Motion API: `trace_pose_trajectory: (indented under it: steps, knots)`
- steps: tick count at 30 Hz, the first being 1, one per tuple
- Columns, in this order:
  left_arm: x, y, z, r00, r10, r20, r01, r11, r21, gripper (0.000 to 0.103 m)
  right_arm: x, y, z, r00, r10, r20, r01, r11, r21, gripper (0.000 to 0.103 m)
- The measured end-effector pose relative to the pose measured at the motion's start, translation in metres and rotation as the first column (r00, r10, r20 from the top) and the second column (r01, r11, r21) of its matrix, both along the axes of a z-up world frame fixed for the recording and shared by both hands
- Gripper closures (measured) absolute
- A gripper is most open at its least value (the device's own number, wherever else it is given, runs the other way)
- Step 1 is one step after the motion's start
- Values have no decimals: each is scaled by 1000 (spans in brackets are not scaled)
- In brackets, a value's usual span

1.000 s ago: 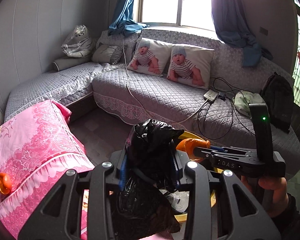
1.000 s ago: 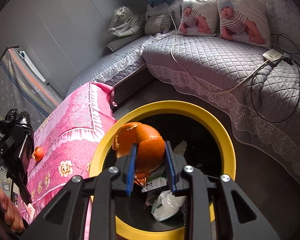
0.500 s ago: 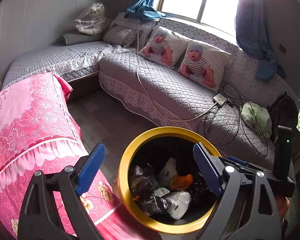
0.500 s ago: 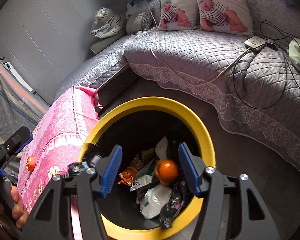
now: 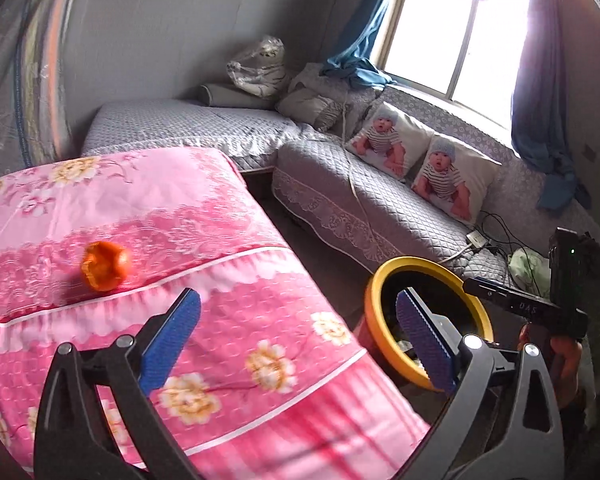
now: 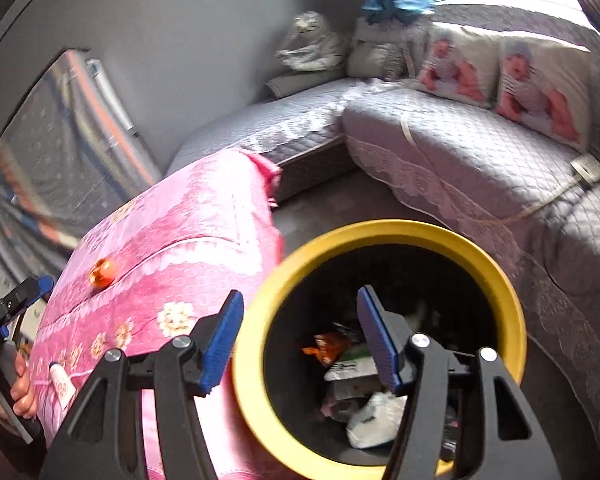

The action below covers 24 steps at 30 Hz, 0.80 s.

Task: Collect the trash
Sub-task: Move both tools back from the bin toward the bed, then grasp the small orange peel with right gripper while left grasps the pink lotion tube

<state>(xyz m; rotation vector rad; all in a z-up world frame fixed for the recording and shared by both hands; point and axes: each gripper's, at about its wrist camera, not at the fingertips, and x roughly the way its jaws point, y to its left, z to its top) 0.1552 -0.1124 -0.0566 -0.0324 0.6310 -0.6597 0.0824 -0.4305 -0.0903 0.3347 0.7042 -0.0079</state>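
a second ago the left gripper was clamped on a crumpled black plastic bag and the right gripper on a piece of orange peel; now both sets of jaws stand wide apart and empty, ribbed blue pads showing. the left view has swung from the bin towards the worktop draped in glossy pink floral cloth, where a round curled orange peel lies alone. the right gripper hangs over the round bin with a smooth yellow rim, its dark inside holding crumpled wrappers and an orange scrap. behind stands a grey quilted sofa with lace trim.
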Motion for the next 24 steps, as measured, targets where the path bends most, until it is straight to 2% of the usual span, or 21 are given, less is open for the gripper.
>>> trace_pose_trajectory:
  steps: [2, 5, 8, 11, 15, 19, 24]
  knots:
    - [-8, 45, 1, 994, 102, 36, -103, 994, 28, 9, 27, 43, 5, 992, 128, -2, -128, 991, -27, 47]
    - [-17, 103, -4, 975, 218, 35, -220, 973, 65, 9, 70, 107, 7, 960, 278, -21, -279, 959, -41, 47]
    - [-27, 142, -11, 962, 273, 17, -274, 956, 104, 9, 111, 165, 7, 914, 403, -34, -404, 914, -26, 47]
    - [-35, 161, -22, 955, 297, 5, -294, 943, 155, 9, 154, 211, 2, 882, 468, -63, -469, 883, -1, 47]
    - [-42, 175, -39, 954, 295, -45, -286, 947, 147, 9, 207, 256, -7, 862, 494, -114, -493, 869, 38, 47]
    - [-42, 181, -51, 953, 293, -82, -282, 951, 125, 9, 247, 274, -19, 875, 453, -173, -455, 890, 32, 47]
    - [-43, 184, -60, 952, 286, -111, -272, 954, 126, 9, 282, 287, -43, 872, 419, -253, -419, 906, 55, 47]
